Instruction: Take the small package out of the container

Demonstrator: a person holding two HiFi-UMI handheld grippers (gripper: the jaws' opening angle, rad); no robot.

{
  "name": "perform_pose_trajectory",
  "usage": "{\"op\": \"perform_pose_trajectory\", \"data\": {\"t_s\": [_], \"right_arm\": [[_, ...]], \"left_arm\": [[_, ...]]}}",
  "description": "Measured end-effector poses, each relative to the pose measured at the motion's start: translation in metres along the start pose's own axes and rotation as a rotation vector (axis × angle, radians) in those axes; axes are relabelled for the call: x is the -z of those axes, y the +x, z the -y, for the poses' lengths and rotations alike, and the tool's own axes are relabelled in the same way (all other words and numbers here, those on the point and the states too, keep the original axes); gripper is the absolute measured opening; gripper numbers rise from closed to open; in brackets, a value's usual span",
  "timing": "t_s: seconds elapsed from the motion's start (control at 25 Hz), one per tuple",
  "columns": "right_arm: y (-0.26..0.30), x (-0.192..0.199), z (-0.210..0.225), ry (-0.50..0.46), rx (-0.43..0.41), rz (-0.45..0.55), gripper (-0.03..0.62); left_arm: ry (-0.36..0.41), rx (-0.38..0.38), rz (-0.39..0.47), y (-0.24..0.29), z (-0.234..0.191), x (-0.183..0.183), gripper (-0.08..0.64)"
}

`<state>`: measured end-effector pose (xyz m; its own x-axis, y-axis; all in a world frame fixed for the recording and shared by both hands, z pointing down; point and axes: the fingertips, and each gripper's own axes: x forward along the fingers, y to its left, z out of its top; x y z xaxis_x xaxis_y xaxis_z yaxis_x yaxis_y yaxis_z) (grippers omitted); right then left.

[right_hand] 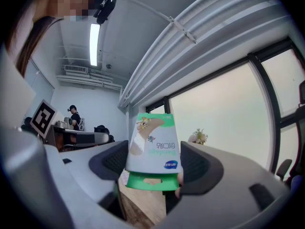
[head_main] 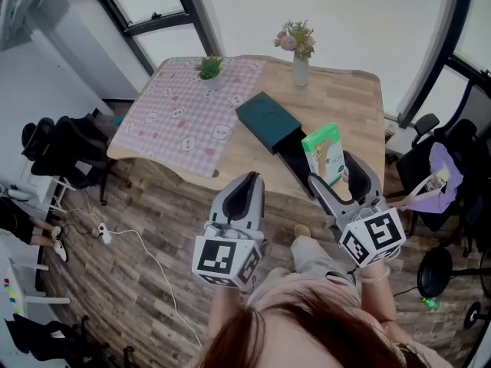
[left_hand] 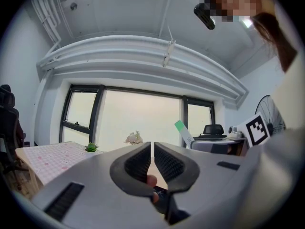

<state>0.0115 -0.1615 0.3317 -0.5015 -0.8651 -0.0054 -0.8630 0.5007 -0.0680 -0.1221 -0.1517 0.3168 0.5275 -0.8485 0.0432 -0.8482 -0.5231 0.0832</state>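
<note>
The small package (head_main: 323, 149) and right claw (head_main: 334, 172) partly hide the container (head_main: 290, 159).

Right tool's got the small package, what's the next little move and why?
Probably carry it sideways to the table and set it down: the right tool is shut on the small package, which looks lifted clear of the open container.

My left gripper (head_main: 245, 181) and right gripper (head_main: 337, 171) are grey shells with black ribbed pads (left_hand: 138, 163), each carrying a white cube (head_main: 225, 261) printed with black square markers. Reddish-brown hair (head_main: 307, 332), pale pink top (head_main: 303, 286).
</note>
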Motion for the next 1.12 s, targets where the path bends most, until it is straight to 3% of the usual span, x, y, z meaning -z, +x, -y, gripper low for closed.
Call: {"op": "perform_pose_trajectory", "data": {"t_s": [1.12], "right_arm": [[0.027,-0.017,0.024,0.0,0.011,0.014,0.339]], "left_arm": [[0.002,0.08,-0.012,0.07,-0.002,-0.006,0.022]]}}
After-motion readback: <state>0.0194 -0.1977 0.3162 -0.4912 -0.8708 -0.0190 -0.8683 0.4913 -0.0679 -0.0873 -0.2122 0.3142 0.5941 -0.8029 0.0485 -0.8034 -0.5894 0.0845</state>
